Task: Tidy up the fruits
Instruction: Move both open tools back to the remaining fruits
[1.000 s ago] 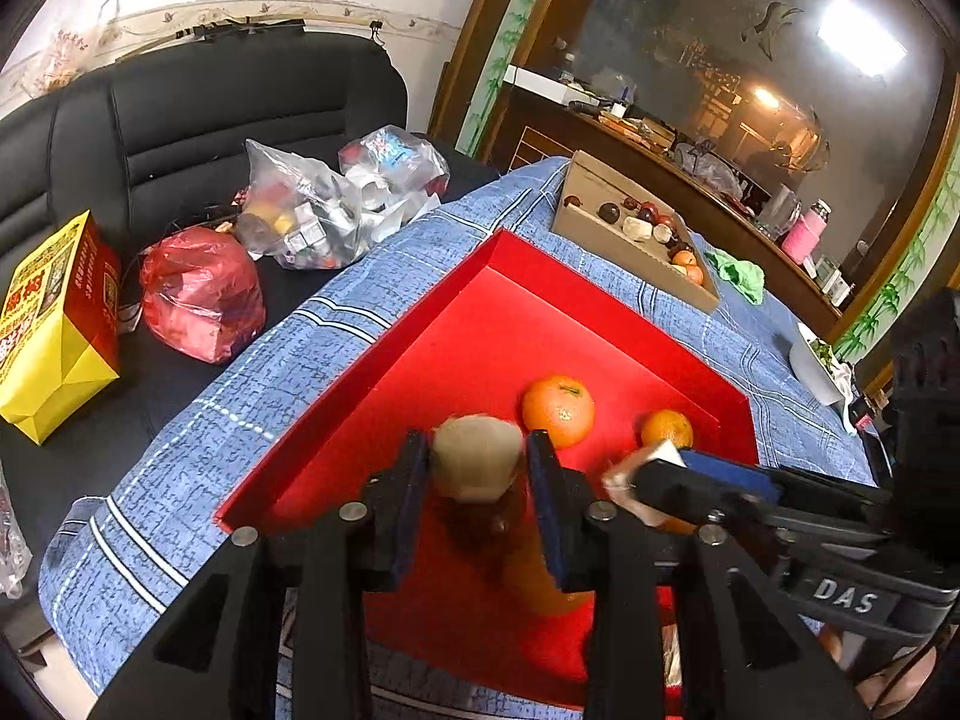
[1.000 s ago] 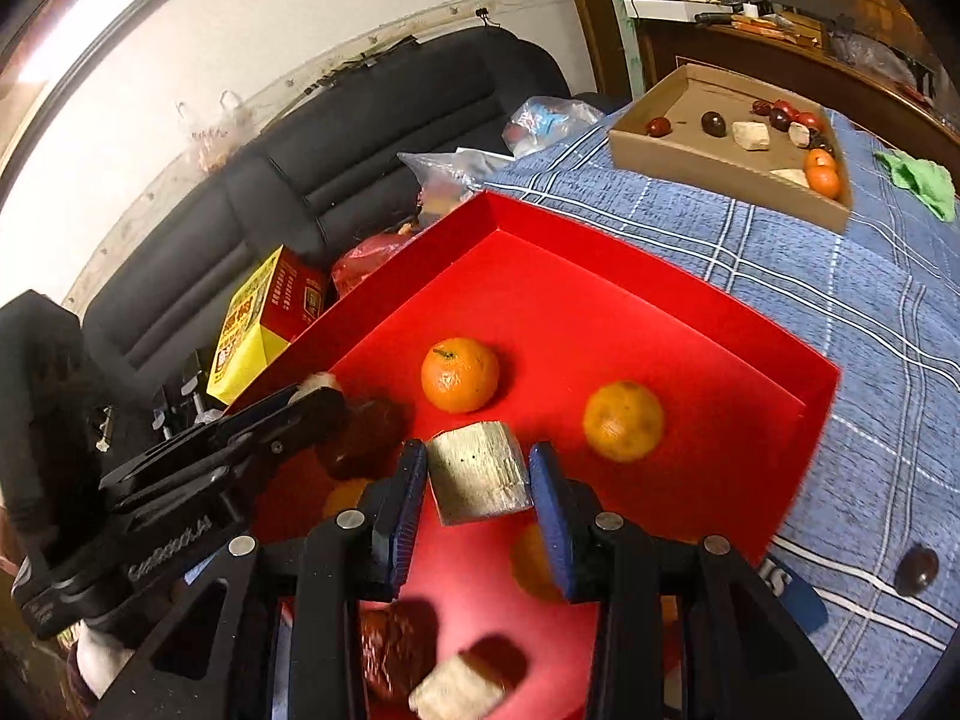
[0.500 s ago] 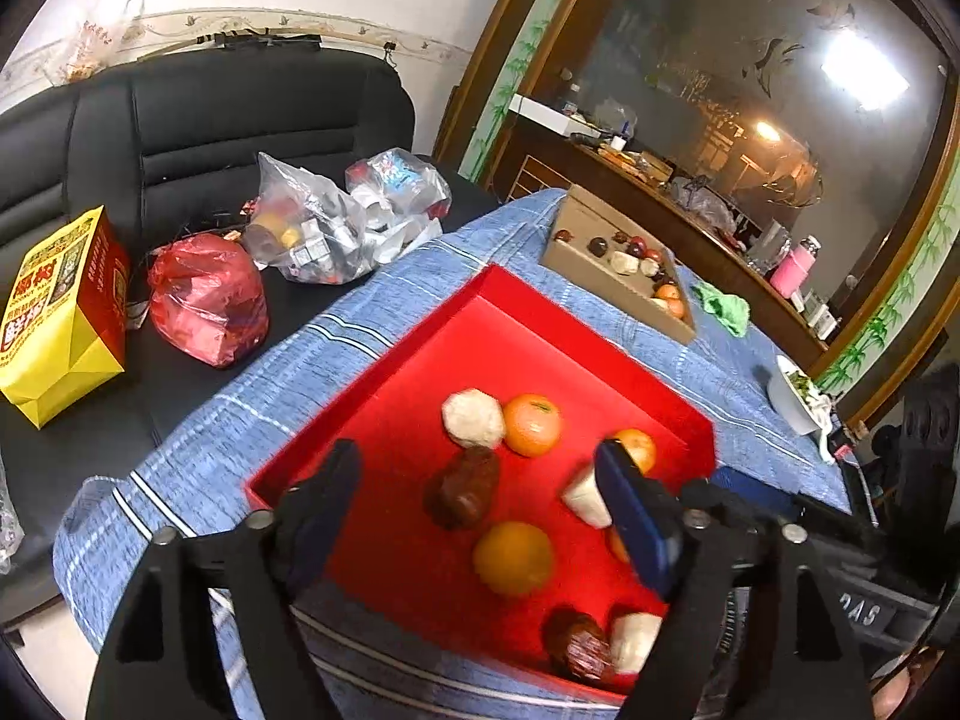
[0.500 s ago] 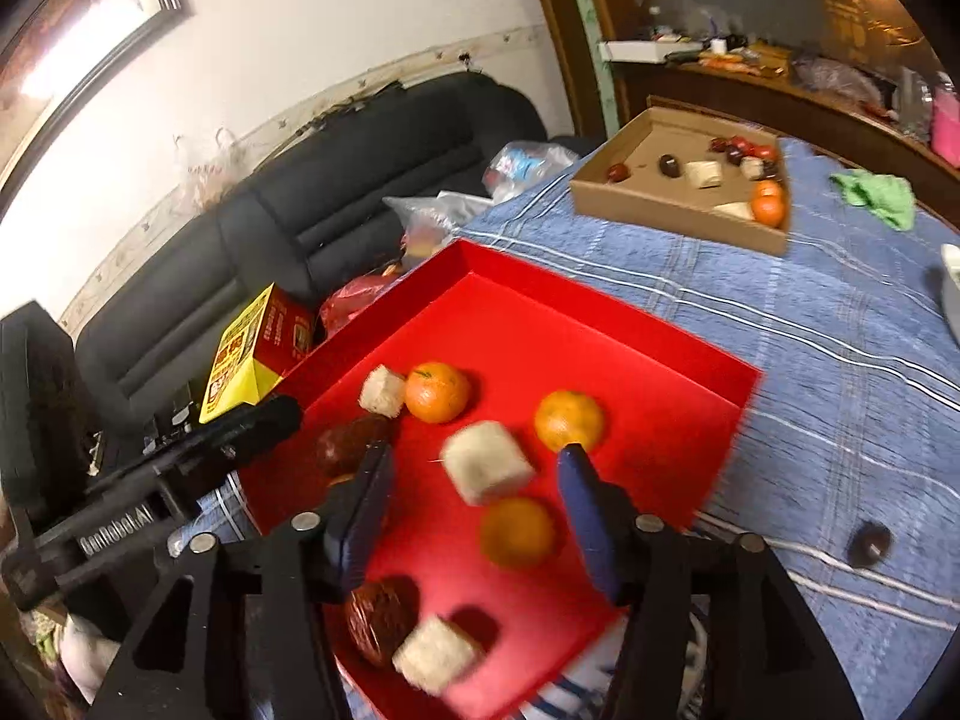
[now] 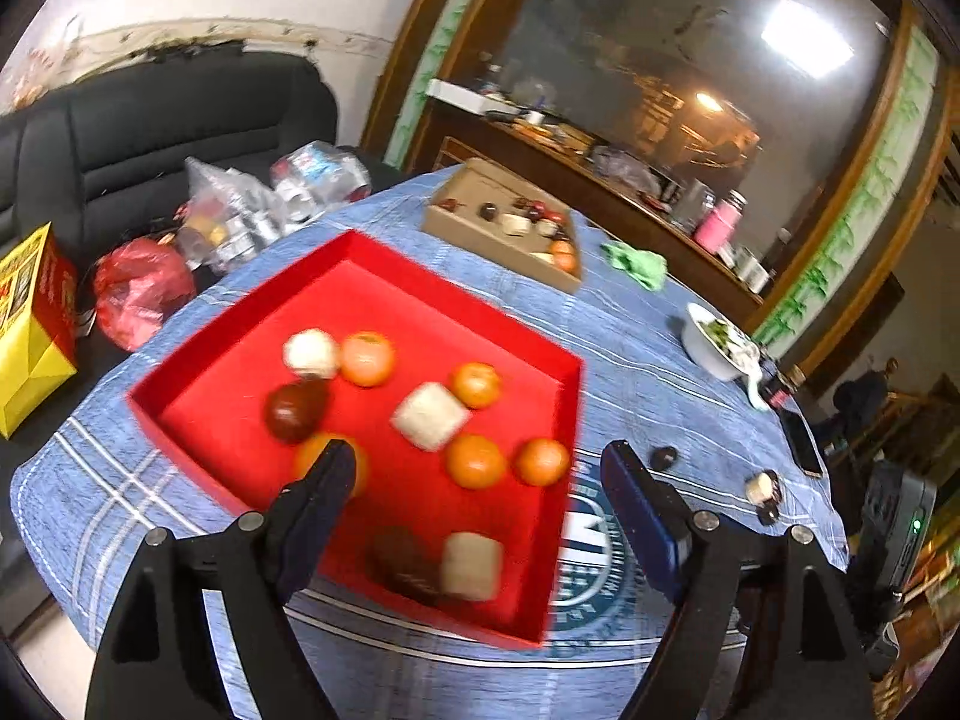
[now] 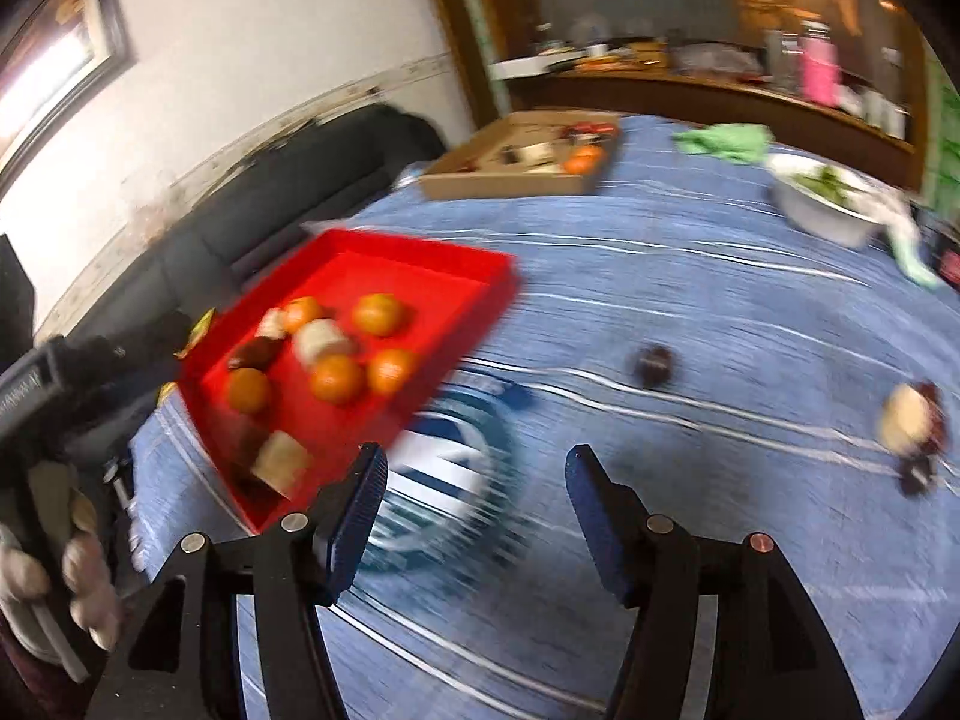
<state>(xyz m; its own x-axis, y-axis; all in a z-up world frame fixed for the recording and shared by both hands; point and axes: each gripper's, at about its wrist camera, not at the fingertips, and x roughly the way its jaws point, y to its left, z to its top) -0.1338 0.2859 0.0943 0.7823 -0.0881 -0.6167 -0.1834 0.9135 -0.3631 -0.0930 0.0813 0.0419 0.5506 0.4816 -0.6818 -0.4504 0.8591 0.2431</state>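
Note:
A red tray point(image 5: 564, 504) on the blue cloth holds several oranges, dark fruits and pale blocks, among them a pale block point(image 5: 429, 416) in its middle; it shows in the right wrist view point(image 6: 480, 264) too. My left gripper point(image 5: 474, 510) is open and empty above the tray's near edge. My right gripper point(image 6: 471, 510) is open and empty over the cloth, right of the tray. A dark fruit point(image 6: 651, 365) and a pale piece with dark fruits point(image 6: 912, 420) lie loose on the cloth point(image 6: 690, 276).
A cardboard box point(image 5: 498, 246) with more fruits stands at the table's far side. A white bowl point(image 6: 822, 204), a green rag point(image 6: 726, 141) and a phone point(image 5: 801, 447) lie to the right. A black sofa point(image 5: 150, 132) with bags is at the left.
Both grippers opened, left the pale pieces they held in the tray, and pulled back and up. The right gripper swung right over the cloth.

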